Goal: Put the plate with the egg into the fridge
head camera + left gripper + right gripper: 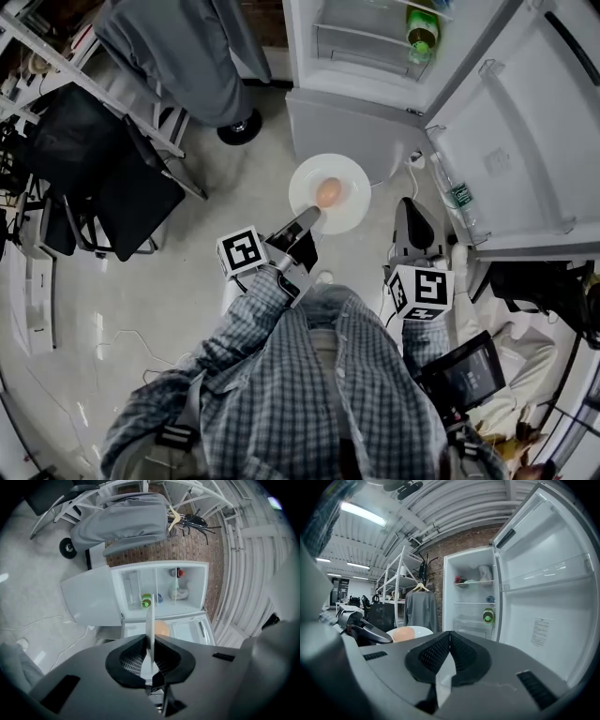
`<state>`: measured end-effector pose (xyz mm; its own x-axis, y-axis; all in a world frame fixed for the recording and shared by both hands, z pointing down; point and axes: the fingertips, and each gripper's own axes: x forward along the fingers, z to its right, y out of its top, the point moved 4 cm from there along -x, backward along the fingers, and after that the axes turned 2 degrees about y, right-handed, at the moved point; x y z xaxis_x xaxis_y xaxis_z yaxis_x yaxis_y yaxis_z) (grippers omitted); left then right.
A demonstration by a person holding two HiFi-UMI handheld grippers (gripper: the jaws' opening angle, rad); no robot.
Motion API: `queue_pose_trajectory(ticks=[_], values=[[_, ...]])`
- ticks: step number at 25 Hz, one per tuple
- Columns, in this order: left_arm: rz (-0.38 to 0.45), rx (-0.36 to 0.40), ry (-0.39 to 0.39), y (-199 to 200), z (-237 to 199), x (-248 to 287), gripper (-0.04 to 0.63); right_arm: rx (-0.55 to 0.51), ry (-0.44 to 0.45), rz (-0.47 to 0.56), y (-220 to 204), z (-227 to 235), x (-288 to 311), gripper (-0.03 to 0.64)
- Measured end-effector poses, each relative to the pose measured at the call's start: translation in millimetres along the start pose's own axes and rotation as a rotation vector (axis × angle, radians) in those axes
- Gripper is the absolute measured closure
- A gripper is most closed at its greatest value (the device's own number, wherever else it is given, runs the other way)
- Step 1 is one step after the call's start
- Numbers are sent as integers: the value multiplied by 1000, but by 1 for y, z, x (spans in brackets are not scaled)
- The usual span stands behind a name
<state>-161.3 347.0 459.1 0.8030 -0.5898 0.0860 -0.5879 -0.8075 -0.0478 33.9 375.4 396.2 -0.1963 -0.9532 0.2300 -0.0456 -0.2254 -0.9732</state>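
Note:
A white plate (352, 208) carries a tan egg (328, 191) and hangs over the floor in front of the open fridge (366, 56). My left gripper (307, 219) is shut on the plate's near rim. In the left gripper view the plate (150, 620) stands edge-on between the jaws of the left gripper (150, 641), with the egg (162, 628) just to its right. My right gripper (407, 206) is to the right of the plate, shut and empty. The right gripper view shows the right gripper (450, 637), the plate (423, 630) and the egg (403, 634) to its left.
The fridge door (525, 141) swings open to the right with a bottle (457, 195) in its rack. A green-capped bottle (422, 30) stands on a fridge shelf. A grey garment (187, 47) on a wheeled rack and a black chair (112, 159) stand at the left.

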Motion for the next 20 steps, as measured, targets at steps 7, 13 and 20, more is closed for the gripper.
queue_pose_trajectory(ticks=[7, 13, 20], values=[[-3, 0, 31, 2, -5, 19, 566, 13, -6, -17, -6, 19, 7, 611], [-19, 5, 32, 2, -4, 34, 566, 29, -9, -26, -10, 28, 13, 611], [-35, -11, 31, 18, -8, 58, 566, 33, -14, -36, -12, 37, 37, 611]])
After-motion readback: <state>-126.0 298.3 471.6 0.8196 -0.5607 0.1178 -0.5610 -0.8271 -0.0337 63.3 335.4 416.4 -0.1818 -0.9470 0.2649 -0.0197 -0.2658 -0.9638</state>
